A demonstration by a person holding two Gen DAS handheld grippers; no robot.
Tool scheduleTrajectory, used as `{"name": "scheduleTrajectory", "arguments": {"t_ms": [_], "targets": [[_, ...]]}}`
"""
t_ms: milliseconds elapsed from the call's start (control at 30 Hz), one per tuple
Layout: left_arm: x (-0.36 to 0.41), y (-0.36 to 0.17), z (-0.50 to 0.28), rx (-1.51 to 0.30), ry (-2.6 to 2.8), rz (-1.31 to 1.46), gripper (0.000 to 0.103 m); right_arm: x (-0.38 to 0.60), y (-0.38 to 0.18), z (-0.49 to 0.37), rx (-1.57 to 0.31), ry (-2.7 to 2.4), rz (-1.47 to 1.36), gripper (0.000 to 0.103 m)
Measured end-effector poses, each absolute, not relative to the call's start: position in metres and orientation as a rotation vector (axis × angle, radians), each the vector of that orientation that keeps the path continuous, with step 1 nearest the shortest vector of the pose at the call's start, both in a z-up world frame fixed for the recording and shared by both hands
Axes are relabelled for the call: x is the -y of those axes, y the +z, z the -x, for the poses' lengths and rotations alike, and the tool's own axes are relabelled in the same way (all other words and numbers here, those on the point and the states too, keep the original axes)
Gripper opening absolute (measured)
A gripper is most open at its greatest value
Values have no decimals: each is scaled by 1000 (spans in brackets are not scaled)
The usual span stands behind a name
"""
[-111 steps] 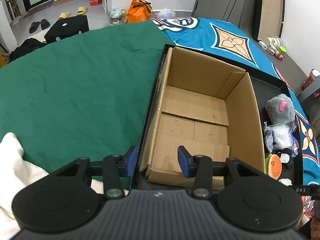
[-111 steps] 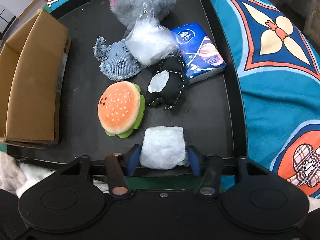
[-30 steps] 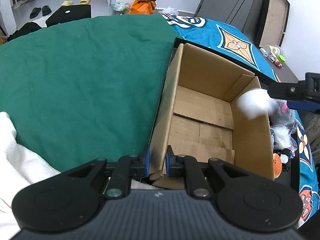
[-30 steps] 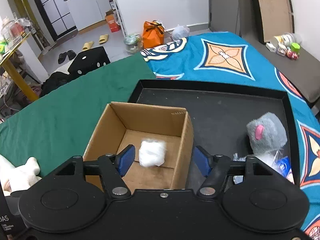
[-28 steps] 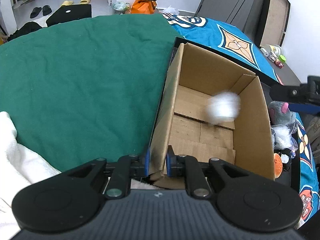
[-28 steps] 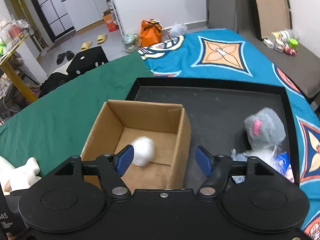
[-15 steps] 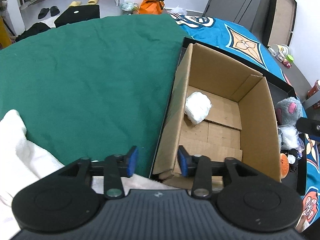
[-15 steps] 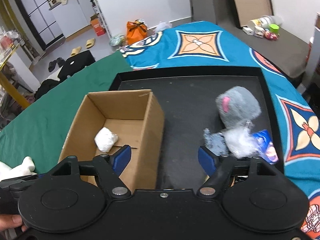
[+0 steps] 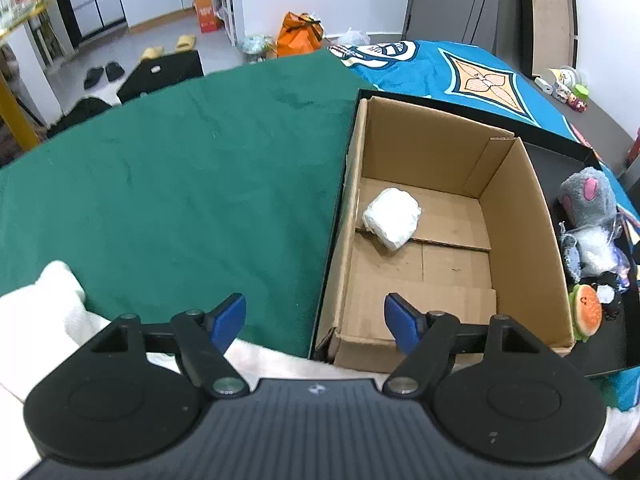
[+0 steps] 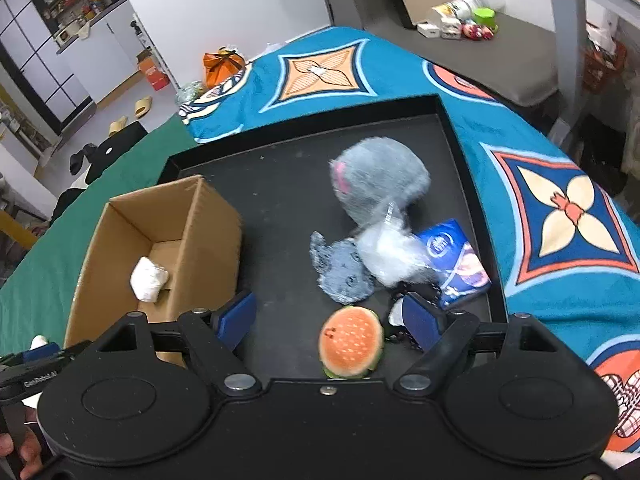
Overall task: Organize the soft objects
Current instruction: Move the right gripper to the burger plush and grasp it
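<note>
An open cardboard box (image 9: pixel 516 240) stands on the left part of a black tray (image 10: pixel 280 184). A white wrapped bundle (image 9: pixel 392 218) lies on the box floor by its left wall. My left gripper (image 9: pixel 316 320) hangs at the box's near left corner, jaws opening, with the wall between the pads but untouched. My right gripper (image 10: pixel 328 316) hovers over the tray's right side, jaws opening and empty. A burger plush (image 10: pixel 352 342) lies just under it. Beyond sit a grey mouse plush (image 10: pixel 380 184), a denim plush (image 10: pixel 340 268), a clear bag (image 10: pixel 390 254) and a blue tissue pack (image 10: pixel 456 260).
A green cloth (image 9: pixel 180 180) covers the surface left of the tray and a blue patterned cloth (image 10: pixel 560 220) lies to its right. A white fluffy fabric (image 9: pixel 40 308) lies near the left gripper. A small black item (image 10: pixel 400 308) sits beside the burger.
The white bundle dropped from the right gripper into the box and settled. The left gripper released the box wall and spread its jaws. The right gripper swung right, over the toys.
</note>
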State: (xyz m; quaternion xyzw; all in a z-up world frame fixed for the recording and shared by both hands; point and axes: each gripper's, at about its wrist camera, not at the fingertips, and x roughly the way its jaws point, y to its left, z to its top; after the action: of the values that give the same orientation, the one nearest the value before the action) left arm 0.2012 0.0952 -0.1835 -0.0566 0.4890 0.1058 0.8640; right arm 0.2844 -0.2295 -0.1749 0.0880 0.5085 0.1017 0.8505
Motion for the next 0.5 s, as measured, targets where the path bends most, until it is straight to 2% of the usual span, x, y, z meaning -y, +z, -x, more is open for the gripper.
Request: {"name": "scheduleTrajectory", "arguments": {"t_ms": [500], "targets": [[-72, -174, -201, -986, 254, -33, 79, 239, -229, -280, -1139, 236, -228, 80]]}}
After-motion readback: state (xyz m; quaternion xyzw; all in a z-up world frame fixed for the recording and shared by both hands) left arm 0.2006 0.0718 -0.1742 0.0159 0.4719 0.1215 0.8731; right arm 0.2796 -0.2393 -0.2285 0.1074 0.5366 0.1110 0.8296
